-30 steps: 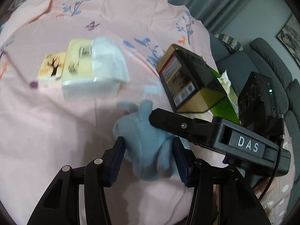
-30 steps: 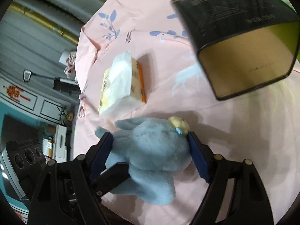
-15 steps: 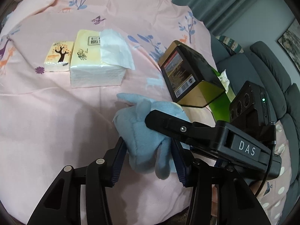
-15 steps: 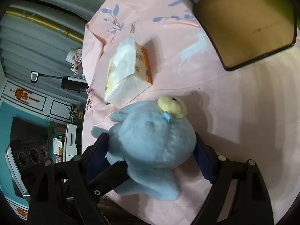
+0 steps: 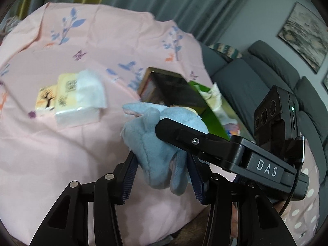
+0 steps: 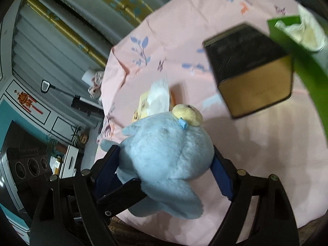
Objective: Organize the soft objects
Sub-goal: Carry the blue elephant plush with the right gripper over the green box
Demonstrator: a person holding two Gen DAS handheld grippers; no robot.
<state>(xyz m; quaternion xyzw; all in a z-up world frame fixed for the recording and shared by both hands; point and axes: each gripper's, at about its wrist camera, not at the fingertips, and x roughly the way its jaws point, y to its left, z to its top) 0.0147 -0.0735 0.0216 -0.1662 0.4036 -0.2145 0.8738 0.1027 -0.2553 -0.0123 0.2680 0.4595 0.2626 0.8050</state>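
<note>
Currently the pale blue plush toy (image 6: pixel 166 155) is pinched by both tools above the pink printed cloth (image 5: pixel 61 143), near the black-and-gold box (image 6: pixel 252 69): left gripper (image 5: pixel 162 176) on a limb, right gripper (image 6: pixel 166 164) across the body. Opposed pulls could stretch a seam; a slipping limb grip could drop it against the box.

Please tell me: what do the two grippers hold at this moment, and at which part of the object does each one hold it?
Both hold the blue plush toy. The right gripper clamps its round body; the left gripper clamps its lower end, near the legs.
</note>
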